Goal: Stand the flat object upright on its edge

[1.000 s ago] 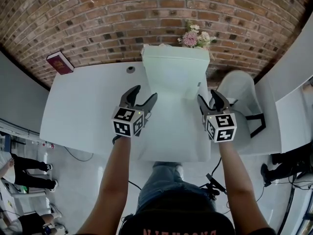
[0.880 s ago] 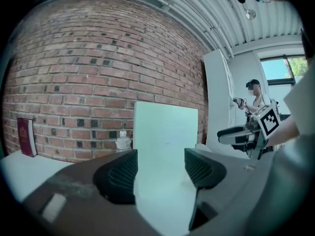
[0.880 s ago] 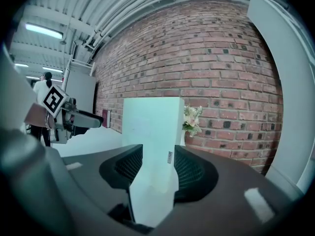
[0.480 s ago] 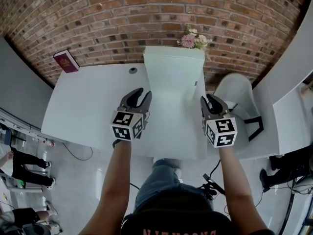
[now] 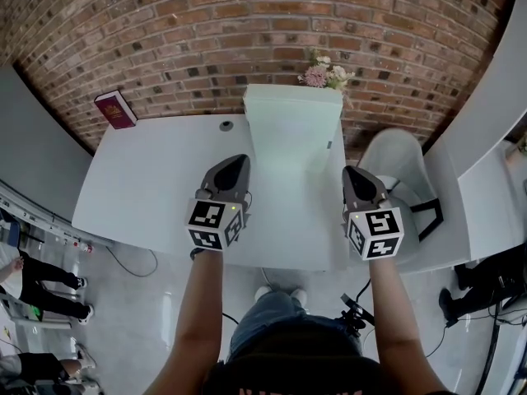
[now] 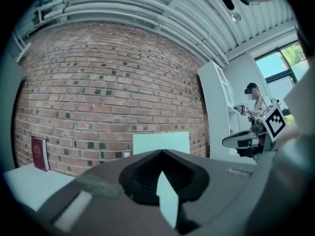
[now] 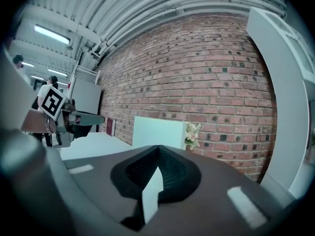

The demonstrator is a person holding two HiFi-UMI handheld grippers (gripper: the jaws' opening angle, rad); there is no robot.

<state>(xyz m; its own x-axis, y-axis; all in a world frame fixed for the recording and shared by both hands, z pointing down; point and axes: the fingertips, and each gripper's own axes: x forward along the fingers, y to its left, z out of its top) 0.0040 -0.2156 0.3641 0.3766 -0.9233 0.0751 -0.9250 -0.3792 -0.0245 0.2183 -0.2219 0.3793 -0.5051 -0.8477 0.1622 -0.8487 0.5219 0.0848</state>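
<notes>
The flat object, a white rectangular panel [image 5: 292, 115], stands upright on its edge at the back of the white table [image 5: 148, 188], in front of the brick wall. It also shows in the left gripper view [image 6: 161, 142] and the right gripper view [image 7: 156, 130]. My left gripper [image 5: 235, 164] hovers over the table, short of the panel's left side. My right gripper [image 5: 356, 174] hovers short of its right side. Both pairs of jaws have just been closing and now meet tip to tip [image 6: 161, 152] [image 7: 158, 147], with nothing between them. Neither gripper touches the panel.
A red book [image 5: 115, 109] stands at the table's far left corner by the wall. A bunch of flowers [image 5: 325, 71] sits behind the panel. A small round fitting [image 5: 225, 125] lies left of the panel. A white chair [image 5: 403, 163] stands to the right.
Both grippers went from open to shut with nothing in them. Both hands drew back from the panel's sides toward the table's near edge.
</notes>
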